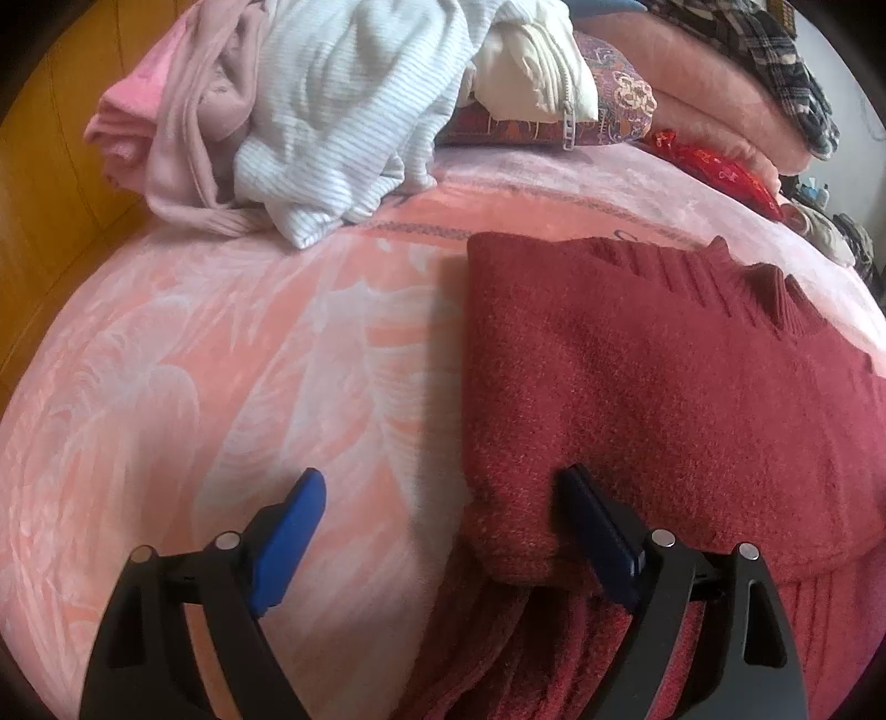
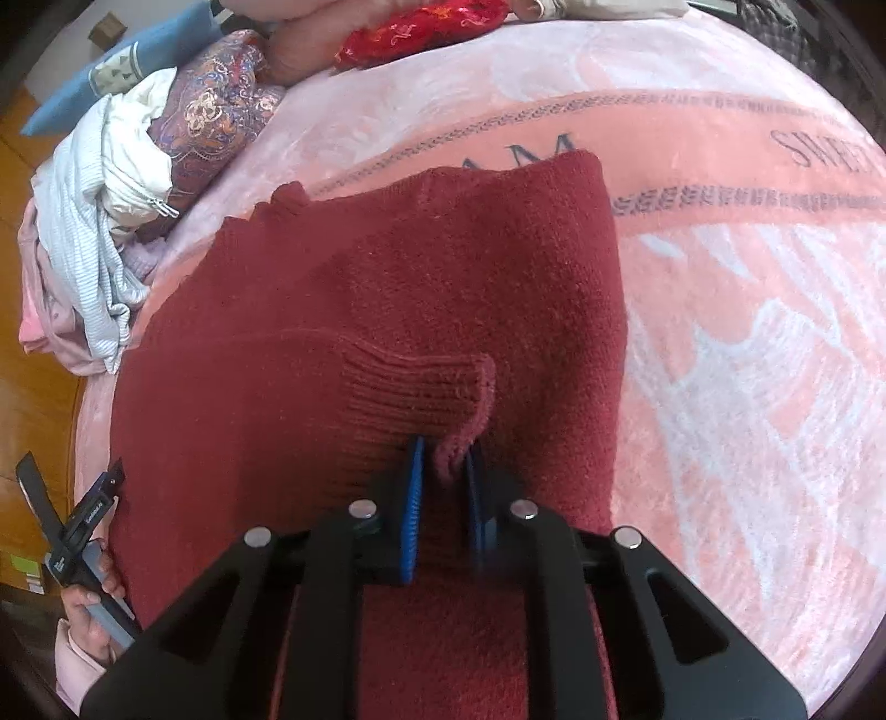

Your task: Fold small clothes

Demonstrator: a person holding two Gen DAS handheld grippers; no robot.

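Two tools: right tool (image 2: pixel 443 471) is pinching the ribbed cuff (image 2: pixel 421 387) of the dark red knit sweater (image 1: pixel 664 376) on the pink bed blanket (image 1: pixel 221 360), left tool (image 1: pixel 437 498) wide apart w/ nothing in it, so lay the cuff flat & smooth b4 letting go.

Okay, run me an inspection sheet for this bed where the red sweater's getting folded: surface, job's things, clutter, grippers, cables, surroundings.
Surface: pink blanket with pale leaf pattern and lettering.
Job's things: red sweater lying flat, partly folded; its ribbed cuff laid across the body.
Clutter: heap of clothes at the far edge, white striped top and pale pink pieces; patterned cushion; red embroidered pouch.
Grippers: left gripper open, straddling the sweater's near corner; right gripper shut on the cuff's edge.
Cables: nothing seen.
Surroundings: wooden floor beside the bed; plaid fabric at the back.
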